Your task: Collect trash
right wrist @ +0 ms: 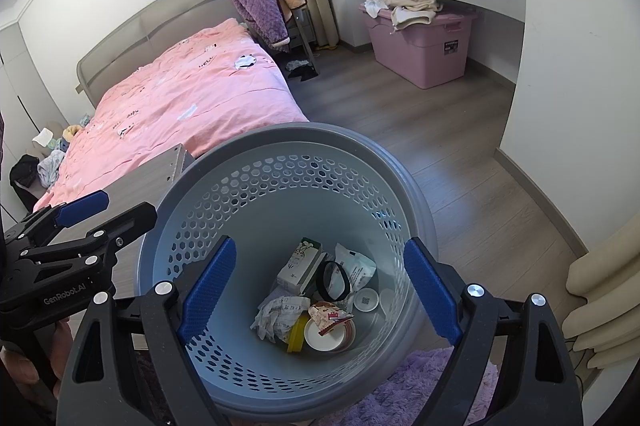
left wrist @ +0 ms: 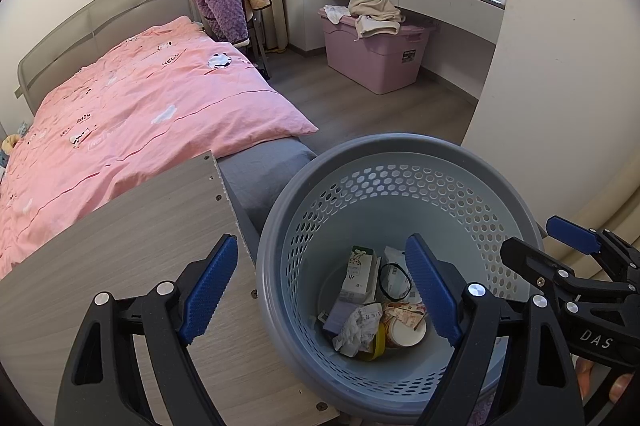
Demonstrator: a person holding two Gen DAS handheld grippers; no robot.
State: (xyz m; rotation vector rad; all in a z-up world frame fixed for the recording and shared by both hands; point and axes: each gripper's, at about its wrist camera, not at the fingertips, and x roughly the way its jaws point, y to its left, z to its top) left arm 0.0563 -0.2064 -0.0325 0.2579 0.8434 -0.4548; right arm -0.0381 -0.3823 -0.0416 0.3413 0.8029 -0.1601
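Grey-blue plastic makes the trash basket, a round bin with honeycomb holes in its wall, and it stands upright on the wooden floor just beside the foot corner of the bed. At its near side a purple fluffy rug lies against its base. Inside, on the bottom, the trash is already gathered: a small green-and-white carton, a crumpled white paper, a paper cup lying on its side with a red printed wrapper over it, a yellow piece, a black ring, a white packet and a small round white lid.

Both claws hang above the basket and point down into it. The left claw has its jaws spread wide and holds nothing; one blue finger is over the wooden worktop near its right edge, the other is over the basket opening. The right claw is also spread wide and empty, with both blue fingers over the basket mouth.

Further away, a pink quilt covers the bed. A purple padded jacket hangs on a chair at the head corner of the bed. Under the window a pink storage box stands on the floor with beige clothes piled on its lid.
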